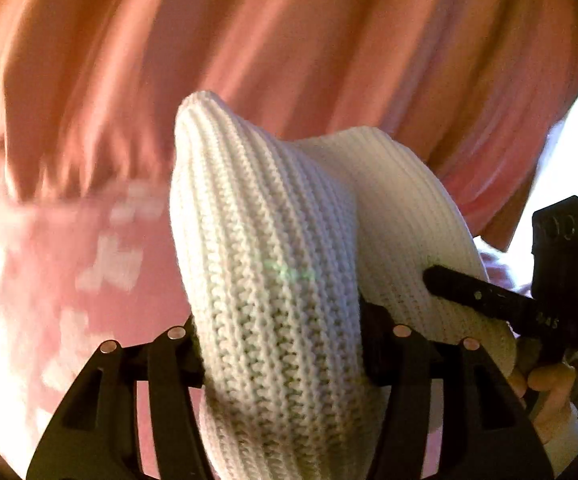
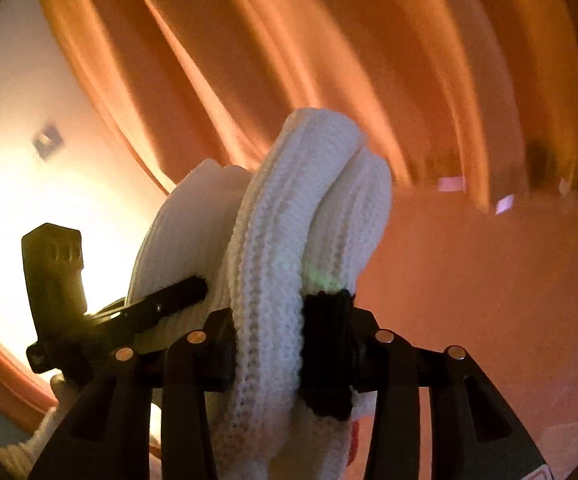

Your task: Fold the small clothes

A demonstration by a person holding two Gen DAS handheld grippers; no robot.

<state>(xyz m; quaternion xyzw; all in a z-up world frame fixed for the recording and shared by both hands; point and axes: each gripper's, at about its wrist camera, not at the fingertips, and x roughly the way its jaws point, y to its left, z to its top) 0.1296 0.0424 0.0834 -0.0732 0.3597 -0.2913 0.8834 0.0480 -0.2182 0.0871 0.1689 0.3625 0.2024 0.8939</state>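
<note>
A white rib-knit garment (image 1: 273,248) fills the middle of the left wrist view, held up in the air. My left gripper (image 1: 285,344) is shut on a thick bunch of it. The right gripper's black finger (image 1: 485,300) pinches the same garment at its right side. In the right wrist view my right gripper (image 2: 289,344) is shut on folded layers of the white knit (image 2: 273,272), which has a black knit patch (image 2: 327,352) by the right finger. The left gripper (image 2: 161,304) grips the cloth at the left.
Pink-orange curtains (image 1: 289,40) hang behind, also in the right wrist view (image 2: 369,60). A pink patterned surface (image 1: 69,264) lies blurred at lower left. A bright wall (image 2: 29,160) shows at left. A hand (image 1: 549,388) holds the right gripper.
</note>
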